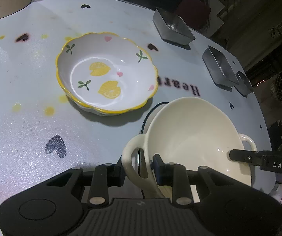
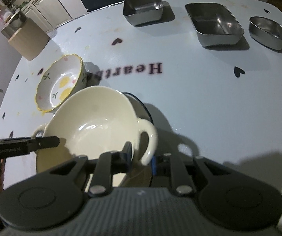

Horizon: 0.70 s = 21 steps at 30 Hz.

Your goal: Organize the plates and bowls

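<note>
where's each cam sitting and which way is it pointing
Left wrist: on the left gripper, aimed steeply down at its grip on one handle of the cream bowl; the right gripper enters from the right.
Right wrist: on the right gripper, looking down at the opposite handle; the left gripper enters from the left.
Shared: the cream bowl, lemon bowl, steel tins, table.

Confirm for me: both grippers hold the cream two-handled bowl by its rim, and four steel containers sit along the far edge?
Not quite: the right wrist view shows three steel containers, not four. Both the left gripper and right gripper do grip the cream bowl by its rim.
</note>
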Tool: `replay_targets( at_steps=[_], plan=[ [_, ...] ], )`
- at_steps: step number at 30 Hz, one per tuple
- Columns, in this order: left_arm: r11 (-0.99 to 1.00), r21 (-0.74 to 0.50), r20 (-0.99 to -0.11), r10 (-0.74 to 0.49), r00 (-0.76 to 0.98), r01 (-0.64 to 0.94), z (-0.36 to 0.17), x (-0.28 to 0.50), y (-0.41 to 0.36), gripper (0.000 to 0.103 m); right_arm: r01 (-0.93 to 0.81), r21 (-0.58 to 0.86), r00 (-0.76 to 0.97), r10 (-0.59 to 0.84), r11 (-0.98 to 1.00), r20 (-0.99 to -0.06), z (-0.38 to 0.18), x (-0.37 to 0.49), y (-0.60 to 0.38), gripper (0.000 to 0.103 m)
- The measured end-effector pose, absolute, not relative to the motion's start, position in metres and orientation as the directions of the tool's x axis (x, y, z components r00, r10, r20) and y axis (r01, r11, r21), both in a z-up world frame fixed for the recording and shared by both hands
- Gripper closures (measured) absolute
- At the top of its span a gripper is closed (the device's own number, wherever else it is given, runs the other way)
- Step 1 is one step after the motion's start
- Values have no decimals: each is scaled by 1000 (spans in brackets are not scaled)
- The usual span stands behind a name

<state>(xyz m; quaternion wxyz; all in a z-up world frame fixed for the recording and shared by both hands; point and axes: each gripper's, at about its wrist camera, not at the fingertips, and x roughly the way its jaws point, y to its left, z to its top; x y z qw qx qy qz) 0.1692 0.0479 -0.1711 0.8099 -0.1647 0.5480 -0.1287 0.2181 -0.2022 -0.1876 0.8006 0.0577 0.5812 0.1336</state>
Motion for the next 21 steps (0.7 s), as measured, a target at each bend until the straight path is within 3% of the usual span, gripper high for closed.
replay_targets(
  at_steps=[21],
  plan=[
    [926, -364, -868, -378, 323, 103, -172, 170, 34, 71, -166, 190, 267, 230, 968, -936, -195, 219, -197, 74]
  ],
)
